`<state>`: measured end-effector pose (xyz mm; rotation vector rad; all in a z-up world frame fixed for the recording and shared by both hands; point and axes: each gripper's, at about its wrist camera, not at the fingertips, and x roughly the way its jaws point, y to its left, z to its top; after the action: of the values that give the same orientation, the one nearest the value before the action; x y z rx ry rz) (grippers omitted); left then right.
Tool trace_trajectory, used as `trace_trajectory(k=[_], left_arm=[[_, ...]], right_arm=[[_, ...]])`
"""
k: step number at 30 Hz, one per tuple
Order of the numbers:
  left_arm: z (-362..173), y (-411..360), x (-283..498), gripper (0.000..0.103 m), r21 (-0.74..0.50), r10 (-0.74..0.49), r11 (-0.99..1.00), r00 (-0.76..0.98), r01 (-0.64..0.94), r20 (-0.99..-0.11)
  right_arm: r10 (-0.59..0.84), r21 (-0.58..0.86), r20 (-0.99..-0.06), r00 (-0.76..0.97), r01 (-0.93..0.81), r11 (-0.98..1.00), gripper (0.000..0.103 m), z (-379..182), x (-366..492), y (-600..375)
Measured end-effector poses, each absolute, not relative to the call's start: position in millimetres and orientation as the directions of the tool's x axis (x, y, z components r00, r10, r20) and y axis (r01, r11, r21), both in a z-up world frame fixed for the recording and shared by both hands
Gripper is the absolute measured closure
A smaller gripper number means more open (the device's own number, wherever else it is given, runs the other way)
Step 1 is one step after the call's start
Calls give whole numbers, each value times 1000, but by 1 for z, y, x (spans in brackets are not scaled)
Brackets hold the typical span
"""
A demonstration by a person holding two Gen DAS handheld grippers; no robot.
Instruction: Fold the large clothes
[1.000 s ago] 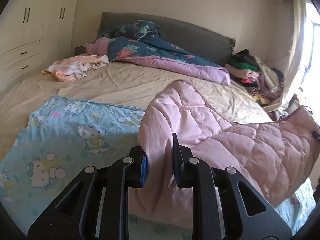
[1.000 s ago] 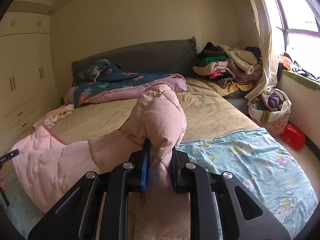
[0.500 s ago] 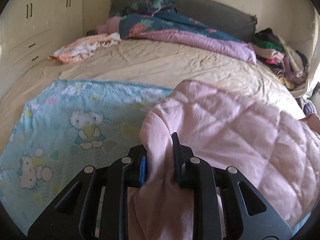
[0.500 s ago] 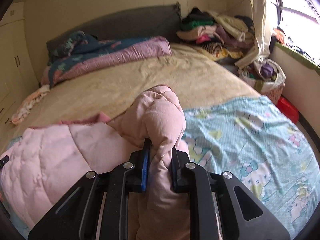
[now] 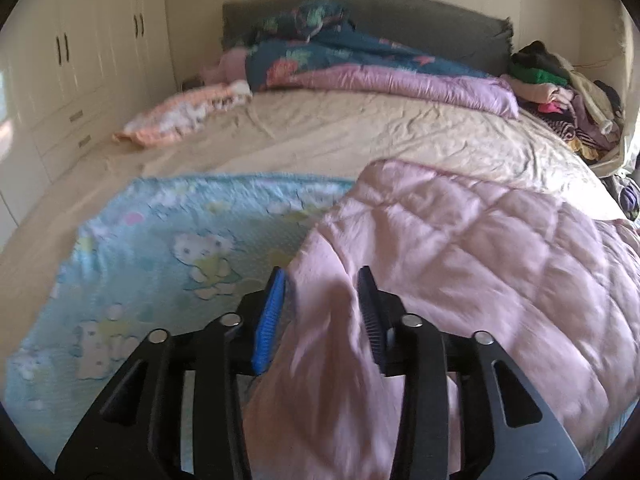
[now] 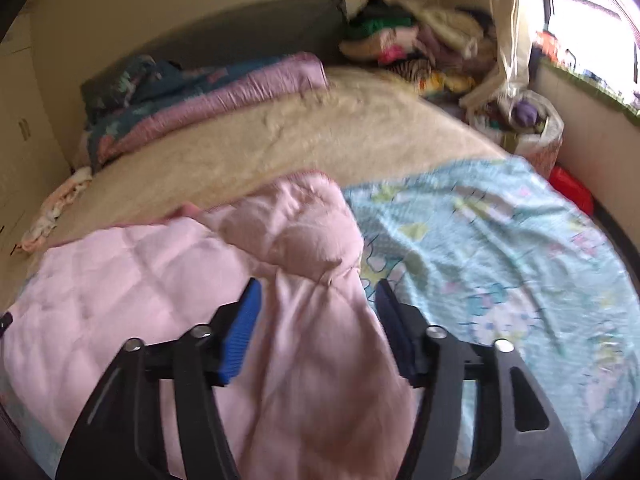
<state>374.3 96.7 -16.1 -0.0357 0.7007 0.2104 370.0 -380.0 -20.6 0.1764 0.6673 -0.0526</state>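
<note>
The bed [image 5: 360, 136] carries everything, and the light-blue cartoon-print sheet [image 5: 168, 248] spread over its near end serves as the landmark. On that sheet lies the pink quilted garment [image 5: 480, 248], a large padded piece doubled over itself, with bare sheet showing on either side of it and its far edge reaching just past the sheet's far edge onto the beige bedcover.

The step in hand reads as laying down a finished fold. Both tools have just been opening: the right gripper [image 6: 316, 304] stands wide, its pads clear of the pink ridge lying between them, and the left gripper [image 5: 320, 292] is partly parted, a pink fold still between its fingers, brushing the right-hand one but no longer pinched.

The next move probably calls for drawing both grippers back off the fabric without dragging it, then taking fresh hold of the garment's edge on the sheet for another fold.
</note>
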Motion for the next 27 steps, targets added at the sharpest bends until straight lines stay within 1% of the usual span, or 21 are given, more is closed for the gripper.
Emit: trace_trajectory(k=[2, 3, 5, 7, 9, 12, 14, 16, 20, 23, 25, 26, 27], left_arm=[[-8, 89, 359, 58, 12, 139, 986, 762, -169, -633], [-4, 79, 346, 57, 8, 119, 989, 770, -147, -627], [-5, 61, 333, 56, -16, 56, 996, 768, -86, -639], [-13, 41, 327, 56, -40, -9, 999, 741, -24, -671], [-28, 17, 327, 55, -43, -55, 998, 706, 34, -707], [-48, 5, 336, 52, -9, -18, 1000, 681, 16, -732], [-56, 5, 343, 49, -23, -23, 1000, 667, 10, -744], [-61, 8, 350, 47, -41, -36, 999, 661, 8, -750], [-65, 9, 356, 45, -44, -38, 999, 663, 8, -748], [-60, 9, 352, 45, -58, -43, 998, 661, -1, -749], [-52, 10, 346, 44, -58, -41, 998, 662, -4, -748], [-48, 10, 343, 38, -62, -45, 998, 662, -2, -748], [-44, 10, 339, 27, -71, -54, 998, 667, 3, -743]], right_arm=[[50, 156, -602, 797, 56, 986, 26, -10, 341, -367], [80, 170, -604, 793, 31, 985, 24, -8, 332, -361], [143, 205, -622, 770, -17, 979, 24, -9, 317, -347], [213, 255, -667, 714, -50, 966, 23, -19, 317, -331], [243, 278, -700, 672, -57, 959, 23, -31, 324, -321], [202, 225, -764, 613, -40, 974, 22, -49, 342, -304], [200, 233, -791, 578, -18, 972, 20, -63, 357, -302], [195, 237, -796, 574, -2, 972, 18, -73, 364, -301], [140, 182, -800, 583, 14, 983, 13, -80, 377, -290], [134, 179, -800, 585, 19, 984, 12, -78, 379, -289], [157, 211, -792, 590, 23, 977, 13, -67, 370, -293], [164, 221, -788, 593, 24, 975, 13, -63, 366, -296], [170, 233, -775, 609, 24, 972, 12, -54, 358, -299]])
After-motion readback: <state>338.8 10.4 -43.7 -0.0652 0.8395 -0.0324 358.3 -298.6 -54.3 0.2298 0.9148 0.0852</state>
